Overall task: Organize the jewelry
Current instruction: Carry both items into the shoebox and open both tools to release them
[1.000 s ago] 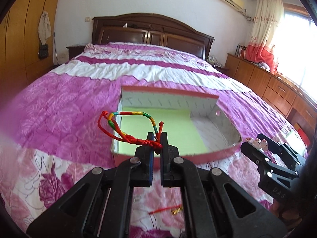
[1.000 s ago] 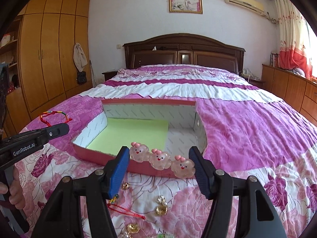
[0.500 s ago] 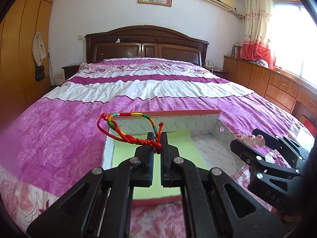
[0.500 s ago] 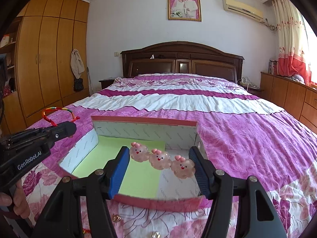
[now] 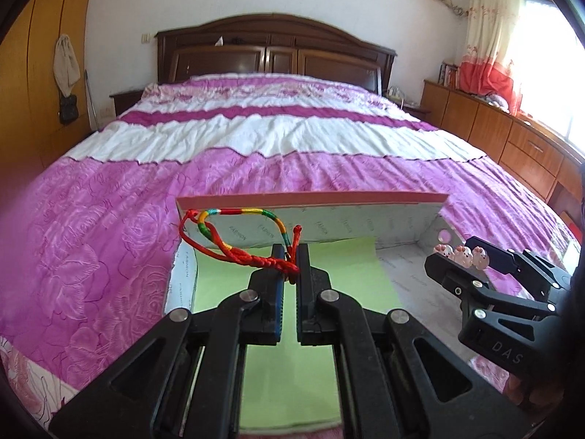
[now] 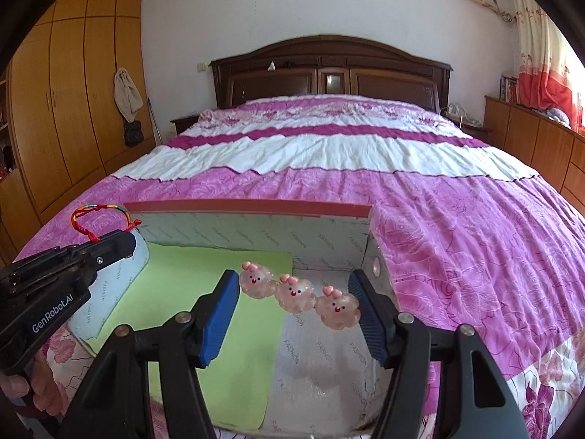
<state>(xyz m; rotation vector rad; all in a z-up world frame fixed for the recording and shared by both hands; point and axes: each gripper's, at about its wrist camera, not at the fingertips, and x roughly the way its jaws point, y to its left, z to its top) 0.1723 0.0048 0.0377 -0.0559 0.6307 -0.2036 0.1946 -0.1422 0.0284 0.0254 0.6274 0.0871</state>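
Two tools hover over an open box [image 5: 310,203] on a purple bed [image 5: 109,219]. Left wrist view: the left tool [image 5: 289,267] is fully closed, pinching a red braided bracelet [image 5: 237,241] at its knot above the green liner [image 5: 285,366]. The limp, light cord droops, so the knot looks like the surest hold. Right wrist view: the right tool [image 6: 292,292] stands half open, clamping a row of three pink bunny charms [image 6: 298,292] end to end over the box's bare side. These look hard, glossy and likely slippery. Compared with a second earlier, both tools have travelled forward over the box, and the loose trinkets on the bedspread are out of sight.
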